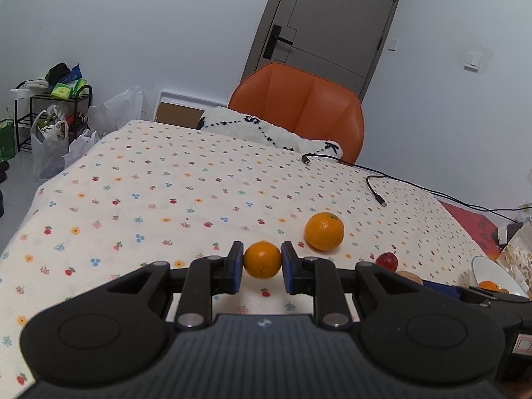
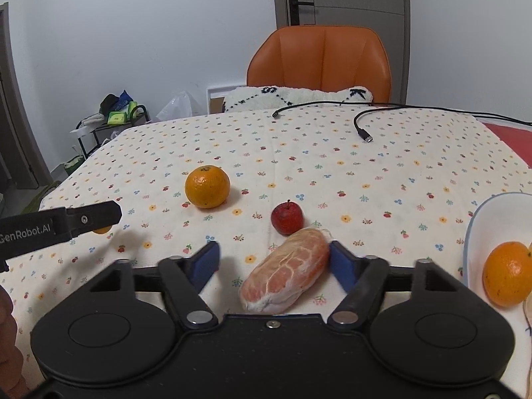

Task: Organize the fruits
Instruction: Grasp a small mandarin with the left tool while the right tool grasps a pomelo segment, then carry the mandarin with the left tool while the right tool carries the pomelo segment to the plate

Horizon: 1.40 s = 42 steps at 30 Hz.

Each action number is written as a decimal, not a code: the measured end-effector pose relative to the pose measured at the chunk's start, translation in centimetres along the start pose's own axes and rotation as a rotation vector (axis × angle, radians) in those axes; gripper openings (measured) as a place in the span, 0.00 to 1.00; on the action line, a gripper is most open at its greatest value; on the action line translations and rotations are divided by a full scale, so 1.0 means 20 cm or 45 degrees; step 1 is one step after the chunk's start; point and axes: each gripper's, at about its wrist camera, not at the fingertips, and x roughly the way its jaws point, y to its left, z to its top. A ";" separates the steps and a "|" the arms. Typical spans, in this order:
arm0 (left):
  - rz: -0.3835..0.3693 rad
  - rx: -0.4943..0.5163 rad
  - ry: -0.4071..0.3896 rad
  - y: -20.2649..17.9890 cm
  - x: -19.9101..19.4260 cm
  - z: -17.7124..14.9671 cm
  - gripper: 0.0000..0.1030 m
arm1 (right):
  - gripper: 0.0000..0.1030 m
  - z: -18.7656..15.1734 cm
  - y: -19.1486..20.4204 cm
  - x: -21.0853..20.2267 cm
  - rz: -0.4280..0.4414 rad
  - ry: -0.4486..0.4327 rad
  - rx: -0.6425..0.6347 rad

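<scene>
The left gripper [image 1: 262,263] has its blue pads pressed against both sides of a small round orange mandarin [image 1: 262,263], clamped across the fruit's middle, apparently just above the flower-printed tablecloth [image 1: 166,199]. A good hold, that: firm-skinned, light, round, so a grip across the widest part stops it squirting out. Squeeze much harder and the peel would likely dent.

Over on the right, the right gripper [image 2: 274,261] stands wide open, its jaws either side of a peeled pinkish citrus segment with white pith [image 2: 286,269] lying on the cloth. The right pad sits just beside the segment's far end; the left pad is well apart from it. This one looks the tricky customer: soft, juicy under a thin membrane, easily burst. A gentle close across its thicker middle seems the safest bet, not at the tapered ends.

Beyond it, a small red apple-like fruit [image 2: 287,217] rests just behind the segment, and a larger round orange [image 2: 207,187] sits farther back to the left. At the right edge waits a white bowl with a pale blue rim [image 2: 478,226], already holding an orange fruit [image 2: 507,272]. Judging by that, the bowl is the collecting place, and four fruits remain outside it.
</scene>
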 end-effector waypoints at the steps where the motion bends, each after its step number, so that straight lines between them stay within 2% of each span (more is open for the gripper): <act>1: -0.001 0.004 0.002 0.00 0.00 0.00 0.22 | 0.52 0.00 0.00 0.00 0.006 -0.002 -0.001; 4: -0.002 0.008 0.007 -0.01 0.00 -0.01 0.22 | 0.42 0.00 0.00 -0.01 0.030 -0.004 -0.002; 7: -0.001 0.004 0.008 0.00 0.01 0.00 0.22 | 0.38 0.00 0.01 -0.02 0.064 0.001 -0.005; 16: -0.006 0.016 0.011 -0.01 0.01 -0.01 0.22 | 0.39 -0.04 0.04 -0.10 0.046 0.046 -0.018; 22: -0.011 0.020 0.008 -0.01 0.01 -0.01 0.22 | 0.39 -0.03 0.09 -0.07 0.016 0.055 -0.066; 25: -0.011 0.035 0.000 -0.03 0.00 -0.01 0.22 | 0.32 -0.03 0.10 -0.07 -0.014 0.047 -0.089; 33: 0.004 0.113 -0.006 -0.10 -0.01 -0.04 0.22 | 0.30 -0.06 0.02 -0.21 0.026 0.006 -0.017; 42: -0.060 0.125 0.013 -0.20 -0.06 -0.04 0.22 | 0.30 -0.05 -0.11 -0.35 0.027 -0.071 0.067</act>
